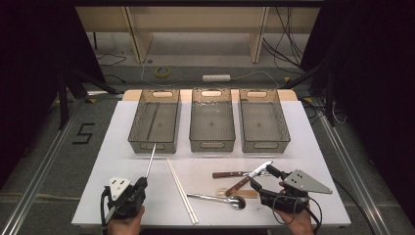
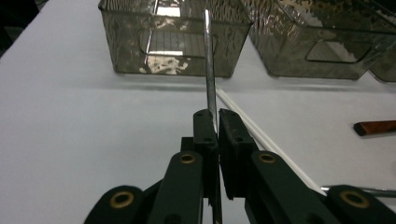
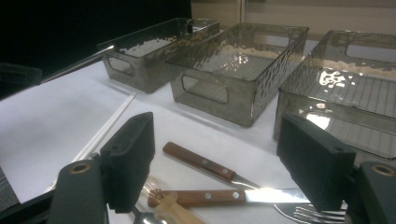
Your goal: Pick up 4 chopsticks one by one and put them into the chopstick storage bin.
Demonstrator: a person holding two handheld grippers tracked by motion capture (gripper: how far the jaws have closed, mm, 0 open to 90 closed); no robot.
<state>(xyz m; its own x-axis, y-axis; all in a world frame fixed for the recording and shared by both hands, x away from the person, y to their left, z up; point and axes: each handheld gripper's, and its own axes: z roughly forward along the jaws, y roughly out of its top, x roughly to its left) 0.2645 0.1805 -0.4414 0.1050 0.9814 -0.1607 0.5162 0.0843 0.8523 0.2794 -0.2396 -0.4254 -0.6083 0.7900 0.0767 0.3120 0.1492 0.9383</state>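
Note:
My left gripper (image 1: 144, 182) (image 2: 217, 114) is shut on a thin metal chopstick (image 1: 150, 159) (image 2: 208, 56). The chopstick sticks out ahead, its tip near the front wall of the left bin (image 1: 152, 146) (image 2: 173, 63). It also crosses the left of the right gripper view (image 3: 77, 63). My right gripper (image 1: 263, 177) (image 3: 222, 158) stands open just above two wooden-handled knives (image 1: 230, 174) (image 3: 198, 163), nothing pressed between its pads. A fork's tines (image 3: 303, 212) show under its right jaw.
Three clear ribbed bins stand in a row at the back; beside the left one are the middle bin (image 1: 211, 145) and the right bin (image 1: 264, 145). A pair of white chopsticks (image 1: 182, 191) (image 2: 261, 135), a metal spoon (image 1: 222, 199) and a beige utensil (image 1: 242, 193) lie on the white table (image 1: 122, 161).

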